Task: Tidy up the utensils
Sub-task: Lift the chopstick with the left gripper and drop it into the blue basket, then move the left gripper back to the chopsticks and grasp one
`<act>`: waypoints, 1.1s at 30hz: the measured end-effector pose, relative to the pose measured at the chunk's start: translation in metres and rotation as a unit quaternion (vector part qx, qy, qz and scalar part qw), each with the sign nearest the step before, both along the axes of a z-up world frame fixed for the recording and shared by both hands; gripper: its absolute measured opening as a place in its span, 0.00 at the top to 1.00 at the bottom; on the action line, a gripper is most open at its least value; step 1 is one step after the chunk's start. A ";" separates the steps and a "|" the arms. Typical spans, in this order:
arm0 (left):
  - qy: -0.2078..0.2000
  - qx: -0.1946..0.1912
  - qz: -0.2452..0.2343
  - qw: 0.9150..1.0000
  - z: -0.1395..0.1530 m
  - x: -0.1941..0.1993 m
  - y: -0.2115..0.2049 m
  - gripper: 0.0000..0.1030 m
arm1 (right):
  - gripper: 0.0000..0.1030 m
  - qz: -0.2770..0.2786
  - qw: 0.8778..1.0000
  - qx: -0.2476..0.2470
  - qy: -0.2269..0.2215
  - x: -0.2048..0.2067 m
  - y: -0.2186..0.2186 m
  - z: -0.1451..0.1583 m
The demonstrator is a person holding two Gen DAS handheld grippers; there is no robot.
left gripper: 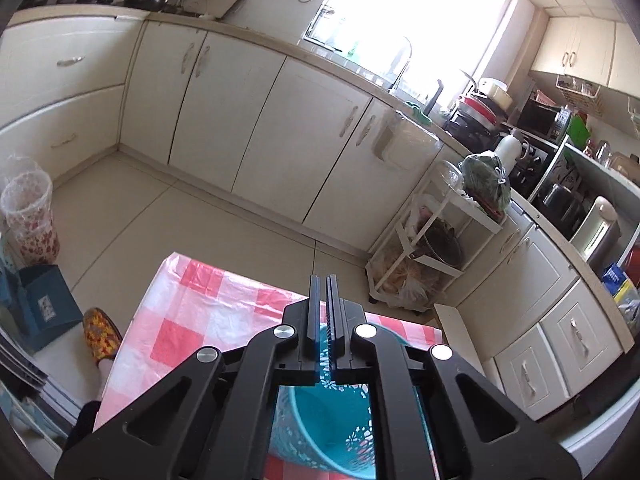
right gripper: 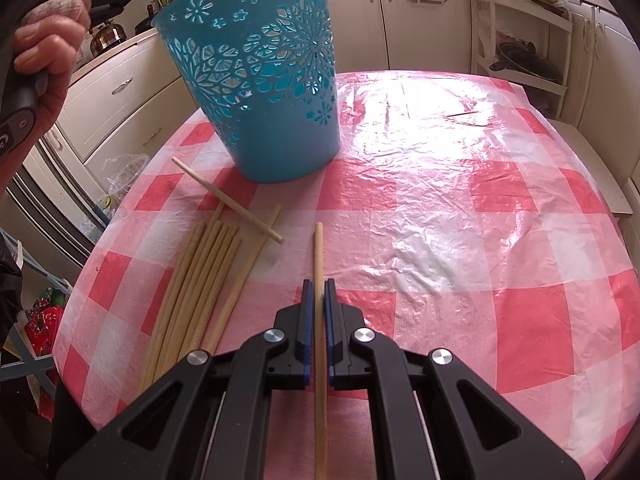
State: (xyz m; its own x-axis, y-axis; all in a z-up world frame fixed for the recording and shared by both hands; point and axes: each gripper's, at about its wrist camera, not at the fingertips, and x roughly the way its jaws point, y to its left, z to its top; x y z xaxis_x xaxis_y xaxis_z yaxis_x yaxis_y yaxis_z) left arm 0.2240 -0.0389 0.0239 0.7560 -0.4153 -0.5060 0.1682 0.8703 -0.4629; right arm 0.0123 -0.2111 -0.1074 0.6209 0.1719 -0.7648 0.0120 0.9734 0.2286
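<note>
Chopstick (right gripper: 319, 264) end hidden behind jaws

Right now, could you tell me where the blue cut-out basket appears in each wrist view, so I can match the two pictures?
Left wrist view: the blue basket sits at bottom centre, seen from above, its rim clamped between the left gripper fingers.
Right wrist view: the basket stands upper left of centre, tilted, beyond the loose chopsticks.
Shared landmark: the red-and-white checked tablecloth.
</note>
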 end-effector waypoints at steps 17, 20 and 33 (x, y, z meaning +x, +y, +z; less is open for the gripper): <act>0.284 0.290 0.028 0.913 -0.165 -0.014 0.012 0.48 | 0.79 0.011 1.000 0.015 0.004 0.001 0.004 0.002; 0.259 0.332 0.051 0.905 -0.161 -0.013 0.000 0.40 | 0.77 0.011 1.000 0.016 0.004 0.000 0.004 0.003; 0.197 0.439 0.027 0.876 -0.159 0.013 -0.047 0.58 | 0.71 0.016 1.000 0.022 0.007 -0.001 0.006 0.004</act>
State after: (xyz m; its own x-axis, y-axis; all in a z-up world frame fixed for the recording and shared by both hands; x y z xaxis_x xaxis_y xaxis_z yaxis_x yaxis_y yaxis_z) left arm 0.2374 -0.0863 -0.1352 0.4569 0.2960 -0.8388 0.0939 0.9217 0.3764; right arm 0.0118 -0.2054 -0.1037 0.6040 0.2255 -0.7644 -0.0159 0.9623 0.2714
